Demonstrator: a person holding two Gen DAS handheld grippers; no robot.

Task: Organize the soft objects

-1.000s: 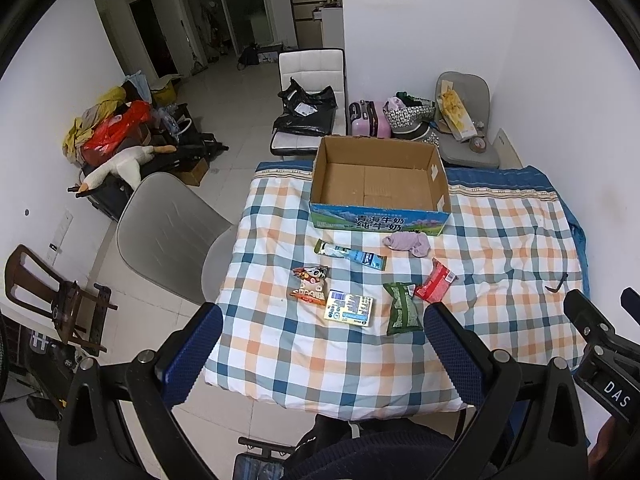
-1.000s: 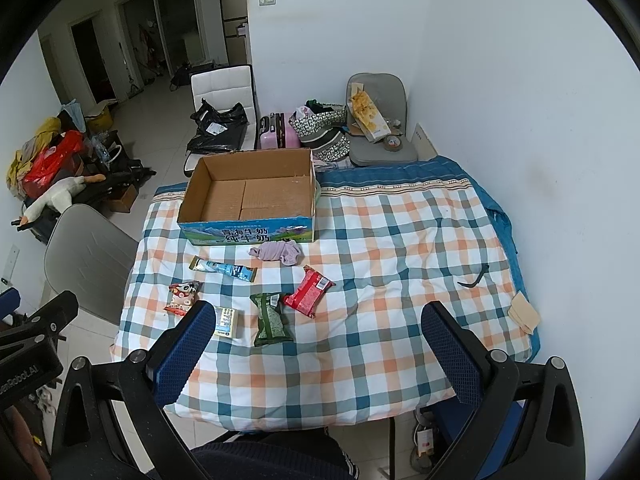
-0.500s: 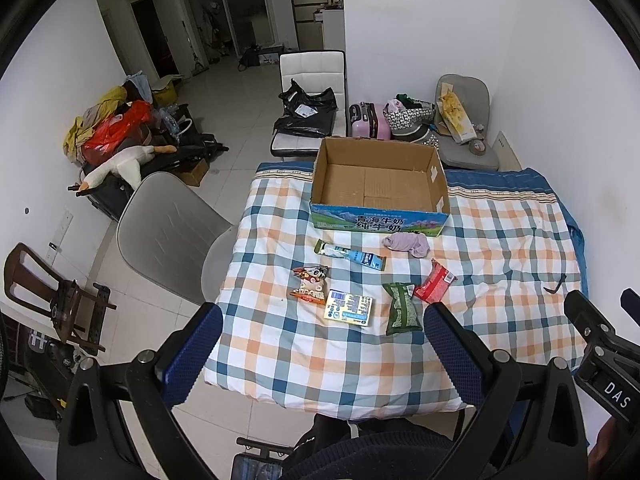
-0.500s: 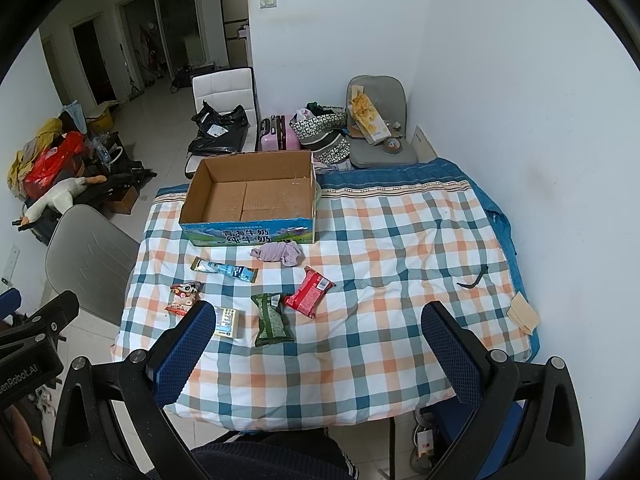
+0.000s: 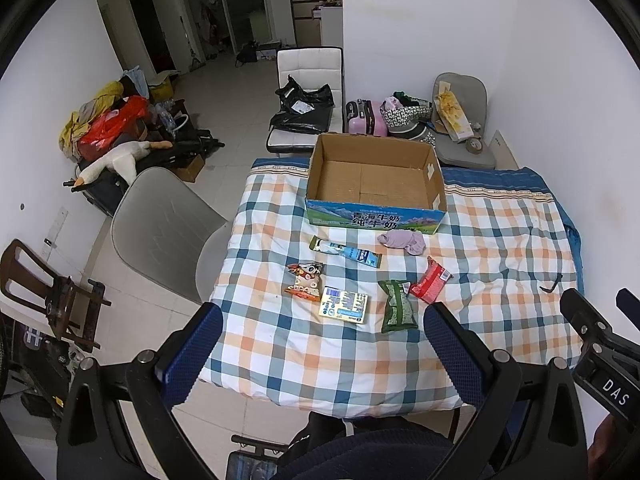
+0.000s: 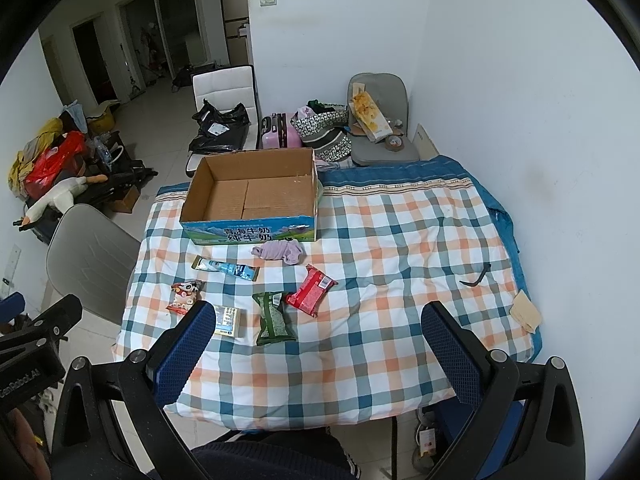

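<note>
Both tongs, left (image 5: 320, 340) and right (image 6: 316, 336), hang released above the bench (image 5: 500, 320); snack packets lie at 6 o'clock of the cardboard box (image 5: 376, 220)

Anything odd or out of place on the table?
Mostly not. The snack packets lie loose and unaligned in front of the empty box, and a pale cloth hangs at the table's far right edge, away from everything else. No spill or damage.

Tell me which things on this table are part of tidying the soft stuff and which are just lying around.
For the job:
purple cloth
cardboard box, open and empty
left gripper and right gripper, both open

Lying about:
green packet
red packet
blue packet
black strap
</note>
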